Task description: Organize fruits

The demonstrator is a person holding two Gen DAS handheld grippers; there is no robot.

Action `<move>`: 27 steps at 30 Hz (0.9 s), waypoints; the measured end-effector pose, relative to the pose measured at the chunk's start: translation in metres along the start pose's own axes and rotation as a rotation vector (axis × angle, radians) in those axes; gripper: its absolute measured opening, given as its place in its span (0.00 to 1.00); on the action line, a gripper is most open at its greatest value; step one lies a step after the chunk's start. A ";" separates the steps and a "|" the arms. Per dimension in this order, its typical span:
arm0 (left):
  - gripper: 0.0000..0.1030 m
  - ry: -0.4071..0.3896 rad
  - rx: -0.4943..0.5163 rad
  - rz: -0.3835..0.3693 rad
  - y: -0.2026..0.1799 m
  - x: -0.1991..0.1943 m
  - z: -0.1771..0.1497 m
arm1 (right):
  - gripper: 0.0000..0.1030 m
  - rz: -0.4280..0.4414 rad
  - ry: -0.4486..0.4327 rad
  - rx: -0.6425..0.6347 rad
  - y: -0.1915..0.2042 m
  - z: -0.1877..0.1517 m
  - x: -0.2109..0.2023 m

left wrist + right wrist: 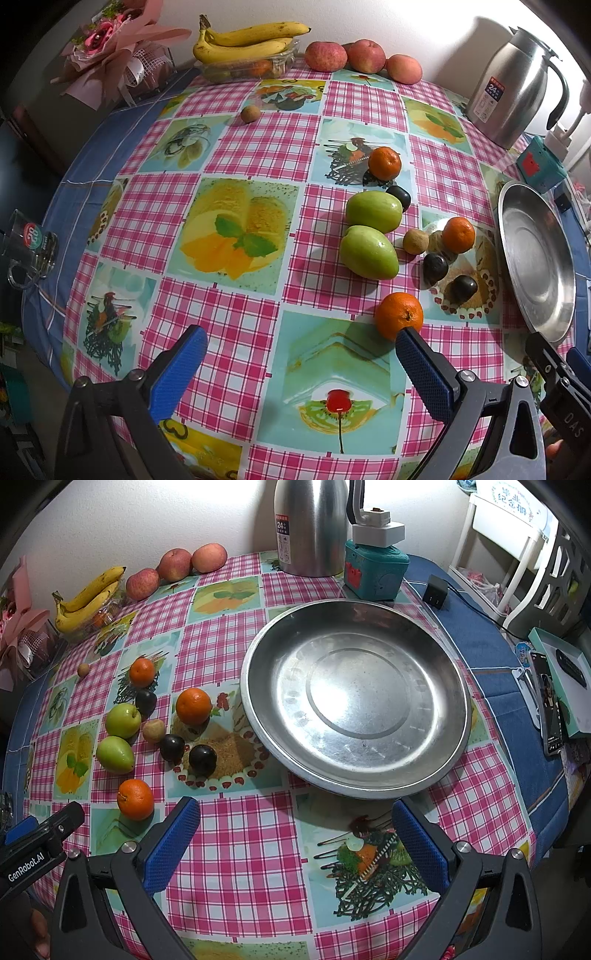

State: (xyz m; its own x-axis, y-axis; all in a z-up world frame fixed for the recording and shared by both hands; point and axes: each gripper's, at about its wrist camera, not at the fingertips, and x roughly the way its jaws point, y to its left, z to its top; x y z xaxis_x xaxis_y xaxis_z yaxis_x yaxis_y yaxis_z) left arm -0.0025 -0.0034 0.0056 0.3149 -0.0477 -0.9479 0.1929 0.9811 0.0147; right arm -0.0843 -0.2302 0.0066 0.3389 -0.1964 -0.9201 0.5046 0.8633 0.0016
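Fruits lay loose on the checked-cloth table (229,849) — round orange tangerines (135,799), green pear-shaped fruits (115,754), dark plums (202,759) — all beside the empty round steel plate (436,768), none in it; the nearest tangerine looked the sensible first pick, best taken squarely across its middle; the left gripper (301,365) was spread wide and held nothing, one pad just by that tangerine; the right gripper (295,842) gaped empty before the plate.

Both wrist cameras look down-forward over the table (236,177); they share the metal plate (354,698).
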 end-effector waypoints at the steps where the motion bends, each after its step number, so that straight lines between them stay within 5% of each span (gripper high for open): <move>1: 1.00 0.000 0.000 0.000 0.000 0.000 0.000 | 1.00 0.000 0.000 0.000 0.000 0.000 0.000; 27: 1.00 0.001 -0.006 -0.005 0.000 0.001 0.000 | 1.00 0.000 0.001 0.001 0.001 0.000 0.001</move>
State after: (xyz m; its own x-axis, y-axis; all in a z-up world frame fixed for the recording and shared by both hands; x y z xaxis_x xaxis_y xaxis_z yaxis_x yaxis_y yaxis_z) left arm -0.0017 -0.0035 0.0047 0.3135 -0.0521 -0.9481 0.1891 0.9819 0.0086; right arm -0.0838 -0.2297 0.0061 0.3376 -0.1961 -0.9207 0.5056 0.8628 0.0016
